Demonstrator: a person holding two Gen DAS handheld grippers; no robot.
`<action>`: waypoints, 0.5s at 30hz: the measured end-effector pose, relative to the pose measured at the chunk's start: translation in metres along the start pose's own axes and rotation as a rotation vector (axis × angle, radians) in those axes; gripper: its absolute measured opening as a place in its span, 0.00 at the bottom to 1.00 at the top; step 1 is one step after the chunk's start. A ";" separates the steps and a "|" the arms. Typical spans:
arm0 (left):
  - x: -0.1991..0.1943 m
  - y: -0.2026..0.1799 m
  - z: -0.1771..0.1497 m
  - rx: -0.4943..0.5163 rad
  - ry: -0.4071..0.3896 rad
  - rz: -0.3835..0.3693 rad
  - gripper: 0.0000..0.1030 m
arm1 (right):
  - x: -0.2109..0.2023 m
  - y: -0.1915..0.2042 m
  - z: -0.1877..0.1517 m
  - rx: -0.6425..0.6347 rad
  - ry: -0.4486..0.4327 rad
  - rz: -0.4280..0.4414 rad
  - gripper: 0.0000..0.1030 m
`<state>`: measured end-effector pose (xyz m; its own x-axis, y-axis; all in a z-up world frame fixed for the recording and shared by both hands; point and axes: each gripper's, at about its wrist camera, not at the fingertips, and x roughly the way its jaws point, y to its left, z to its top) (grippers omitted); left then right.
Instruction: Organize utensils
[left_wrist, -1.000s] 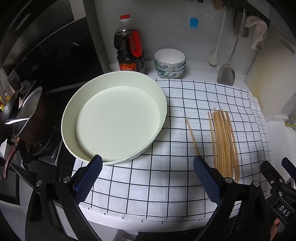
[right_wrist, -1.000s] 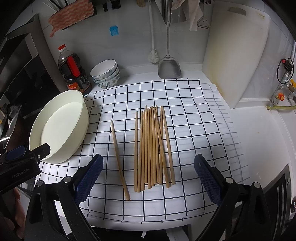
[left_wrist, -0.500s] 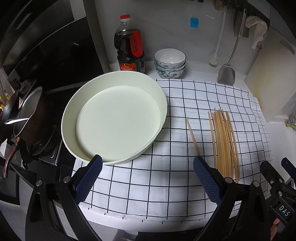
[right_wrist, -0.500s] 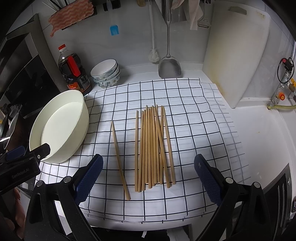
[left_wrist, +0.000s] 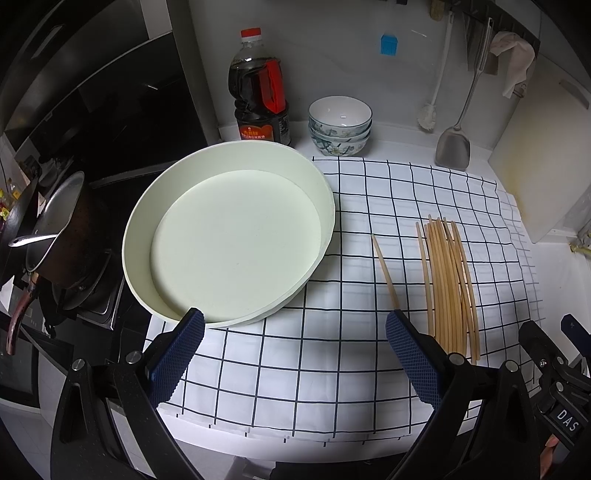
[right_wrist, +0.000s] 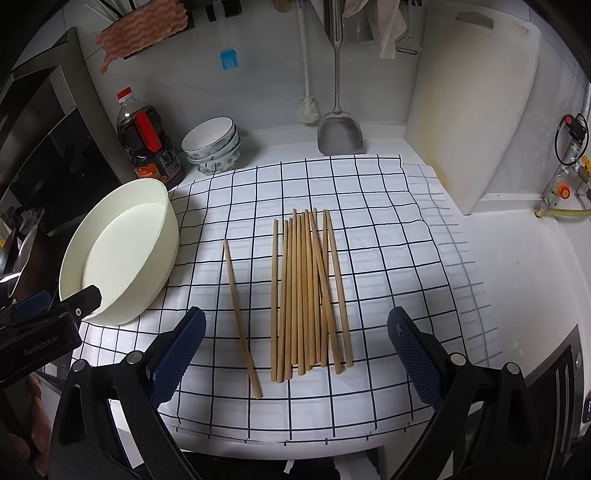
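None of the chopsticks sits in the dish (left_wrist: 229, 243) yet, so by my reading the sorting has not begun. From the left wrist, the dish fills the centre-left, bare inside, while the left gripper (left_wrist: 293, 354) gapes wide at the bottom with nothing between its pads. One stray chopstick (left_wrist: 385, 269) lies right of centre, and the bundle (left_wrist: 448, 284) lies further right.

From the right wrist, the right gripper (right_wrist: 295, 354) also stands spread and unladen. The bundle (right_wrist: 308, 291) lies mid-frame on the cloth (right_wrist: 388, 266), the stray chopstick (right_wrist: 242, 317) left of it, and the dish (right_wrist: 122, 258) at the left edge. Everything remains to be moved.
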<state>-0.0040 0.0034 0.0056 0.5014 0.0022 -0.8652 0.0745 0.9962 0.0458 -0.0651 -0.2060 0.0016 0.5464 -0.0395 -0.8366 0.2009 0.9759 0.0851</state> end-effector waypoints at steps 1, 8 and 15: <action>0.000 0.000 0.000 0.000 0.000 0.000 0.94 | 0.000 0.000 0.000 0.000 0.000 0.000 0.92; 0.003 -0.002 -0.004 0.006 -0.003 -0.017 0.94 | 0.002 0.002 -0.005 0.003 0.008 -0.003 0.92; 0.016 -0.029 -0.015 0.057 0.011 -0.047 0.94 | 0.011 -0.018 -0.013 0.014 0.022 0.000 0.91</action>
<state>-0.0113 -0.0237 -0.0167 0.4871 -0.0433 -0.8723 0.1471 0.9886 0.0331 -0.0735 -0.2208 -0.0163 0.5288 -0.0347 -0.8480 0.2121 0.9729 0.0924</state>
